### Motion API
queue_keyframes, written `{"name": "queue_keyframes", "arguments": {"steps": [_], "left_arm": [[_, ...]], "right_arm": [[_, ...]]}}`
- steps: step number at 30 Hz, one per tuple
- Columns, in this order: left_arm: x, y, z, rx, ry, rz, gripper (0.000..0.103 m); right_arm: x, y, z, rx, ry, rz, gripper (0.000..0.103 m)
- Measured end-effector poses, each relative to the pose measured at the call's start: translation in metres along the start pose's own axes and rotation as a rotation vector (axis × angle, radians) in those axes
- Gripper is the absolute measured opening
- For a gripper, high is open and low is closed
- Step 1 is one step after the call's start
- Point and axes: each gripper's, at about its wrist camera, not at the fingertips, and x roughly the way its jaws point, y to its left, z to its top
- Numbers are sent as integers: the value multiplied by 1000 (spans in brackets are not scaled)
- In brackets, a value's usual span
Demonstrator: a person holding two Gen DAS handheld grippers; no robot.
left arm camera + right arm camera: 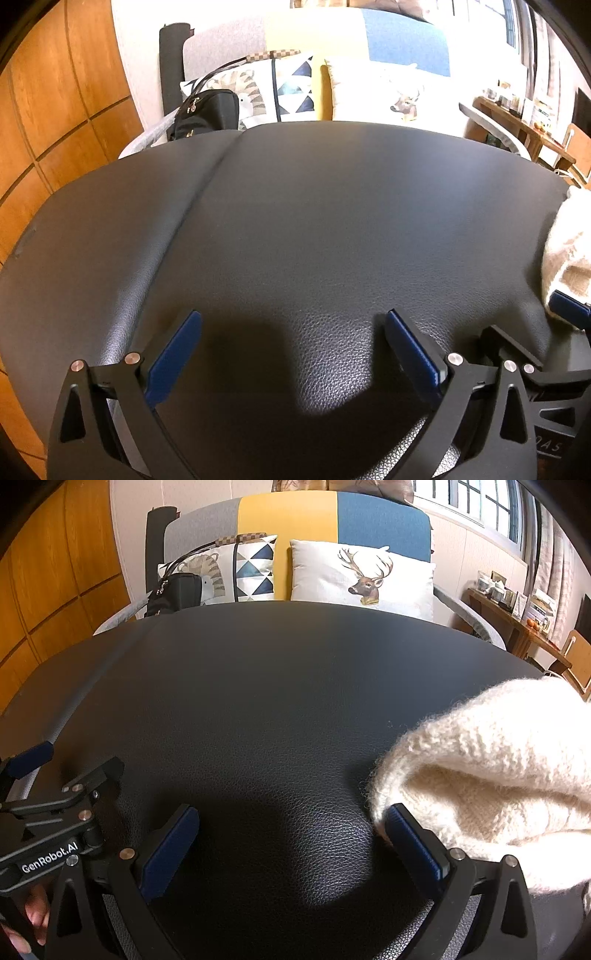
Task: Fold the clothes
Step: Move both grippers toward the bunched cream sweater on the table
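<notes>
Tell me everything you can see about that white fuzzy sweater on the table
The sweater is a cream, fuzzy chunky knit, bunched in a rounded heap, not yet folded. It lies on the black leather-look table at its right side, running out of view. The open right hand-held gripper sits beside it, its right finger at the sweater's edge; contact is unclear. Nothing grips it.

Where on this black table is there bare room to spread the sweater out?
The black table is bare from the sweater at the right edge across to its left edge, and back to the cushions. Only the right corner is crowded, by the sweater and right gripper.
</notes>
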Motion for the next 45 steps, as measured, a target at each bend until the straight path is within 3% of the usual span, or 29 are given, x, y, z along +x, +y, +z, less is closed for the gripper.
{"name": "queue_keyframes", "arguments": {"steps": [4, 7, 17, 22, 30, 33, 39, 45], "left_arm": [[-20, -8, 12, -5, 20, -10, 101], [-30, 3, 23, -38, 37, -63, 101], [-31, 5, 26, -54, 52, -89, 101], [-28, 7, 27, -55, 55, -105, 101], [-32, -4, 28, -3, 51, -77, 101], [-44, -13, 26, 16, 60, -121, 101], [-98, -40, 32, 47, -39, -198, 101], [-135, -57, 37, 84, -139, -226, 101]], "right_arm": [[-1, -2, 0, -13, 2, -17, 103], [-3, -6, -4, -10, -13, -9, 103], [-11, -21, -2, 7, -32, 0, 103], [-40, -36, -7, 90, -109, -68, 103], [-72, -48, -18, 106, -113, -105, 103], [-88, -54, -20, 121, -126, -106, 103], [-118, -69, -14, 199, -192, -130, 103], [-143, -84, -22, 269, -242, -167, 103]]}}
